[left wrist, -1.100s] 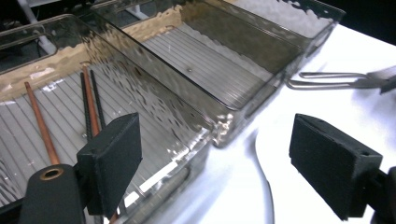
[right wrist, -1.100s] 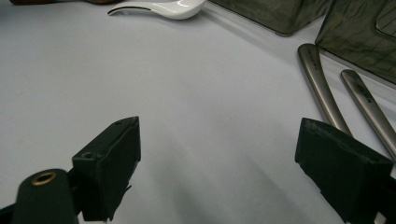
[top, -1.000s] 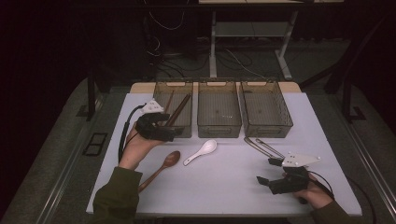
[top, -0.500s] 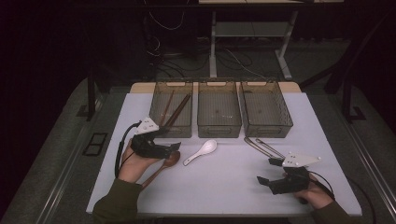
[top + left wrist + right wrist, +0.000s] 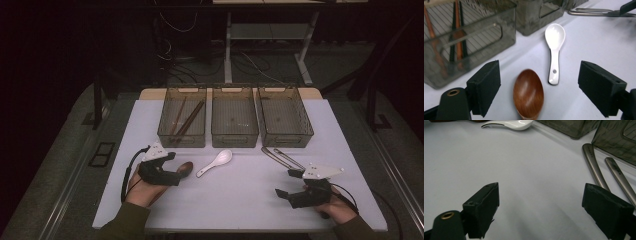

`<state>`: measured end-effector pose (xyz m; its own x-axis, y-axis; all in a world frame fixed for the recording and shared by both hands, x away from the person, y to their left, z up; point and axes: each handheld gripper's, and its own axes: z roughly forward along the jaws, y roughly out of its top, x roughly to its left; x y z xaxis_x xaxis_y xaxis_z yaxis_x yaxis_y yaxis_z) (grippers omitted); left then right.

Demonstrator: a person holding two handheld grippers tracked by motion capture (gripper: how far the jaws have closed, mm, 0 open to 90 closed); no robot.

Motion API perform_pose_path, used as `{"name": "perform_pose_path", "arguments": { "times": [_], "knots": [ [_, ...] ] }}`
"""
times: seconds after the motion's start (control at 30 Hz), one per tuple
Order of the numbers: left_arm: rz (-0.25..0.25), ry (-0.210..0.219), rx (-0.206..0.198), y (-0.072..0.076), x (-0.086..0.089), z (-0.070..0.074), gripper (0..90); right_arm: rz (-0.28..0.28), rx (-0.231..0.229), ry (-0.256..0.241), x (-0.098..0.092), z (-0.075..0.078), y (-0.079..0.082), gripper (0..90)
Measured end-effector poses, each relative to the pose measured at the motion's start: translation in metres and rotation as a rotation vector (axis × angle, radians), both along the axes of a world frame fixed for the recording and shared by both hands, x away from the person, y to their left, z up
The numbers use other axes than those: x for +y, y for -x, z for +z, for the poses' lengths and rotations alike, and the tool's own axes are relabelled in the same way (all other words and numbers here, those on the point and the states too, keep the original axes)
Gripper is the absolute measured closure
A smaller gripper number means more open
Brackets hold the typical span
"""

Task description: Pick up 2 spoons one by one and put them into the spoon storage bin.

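Left gripper view, left gripper (image 5: 537, 87) jaws wide apart over wooden spoon (image 5: 528, 93) bowl on white table (image 5: 584, 45), not touching, white ceramic spoon (image 5: 554, 51) just beyond, chopsticks (image 5: 457, 35) in nearest bin (image 5: 474, 42), right gripper (image 5: 541, 210) spread apart, nothing held, beside metal handles (image 5: 596, 170)

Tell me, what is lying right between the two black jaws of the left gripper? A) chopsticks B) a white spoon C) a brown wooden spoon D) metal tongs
C: in the left gripper view the brown wooden spoon has its bowl on the table between the open jaws of the left gripper, while the white spoon lies farther ahead.
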<state>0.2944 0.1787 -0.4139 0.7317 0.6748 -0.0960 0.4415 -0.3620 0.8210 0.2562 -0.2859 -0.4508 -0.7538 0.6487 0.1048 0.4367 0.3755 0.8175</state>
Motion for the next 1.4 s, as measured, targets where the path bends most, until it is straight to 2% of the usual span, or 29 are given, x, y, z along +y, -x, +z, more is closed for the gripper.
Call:
{"name": "perform_pose_path", "arguments": {
  "times": [0.2,0.47,0.73,1.13,1.4],
  "knots": [
    [0.003,0.001,0.022,0.003,0.005,-0.008,25.7,0.004,-0.003,0.004,0.0,0.0,0.0,14.2],
    [0.021,0.006,0.044,-0.003,0.012,-0.01,42.5,0.001,0.0,0.003,0.001,0.0,0.0,14.2],
    [0.037,-0.008,0.075,-0.013,0.018,-0.015,53.4,0.002,-0.003,0.006,0.001,-0.001,0.0,14.1],
    [0.039,0.002,0.134,-0.023,0.017,-0.025,54.7,0.004,-0.003,0.008,0.001,-0.001,0.0,14.1],
    [0.016,-0.029,0.151,-0.025,0.011,-0.029,51.1,0.004,-0.003,0.01,0.001,-0.001,0.0,14.1]
  ]
}}
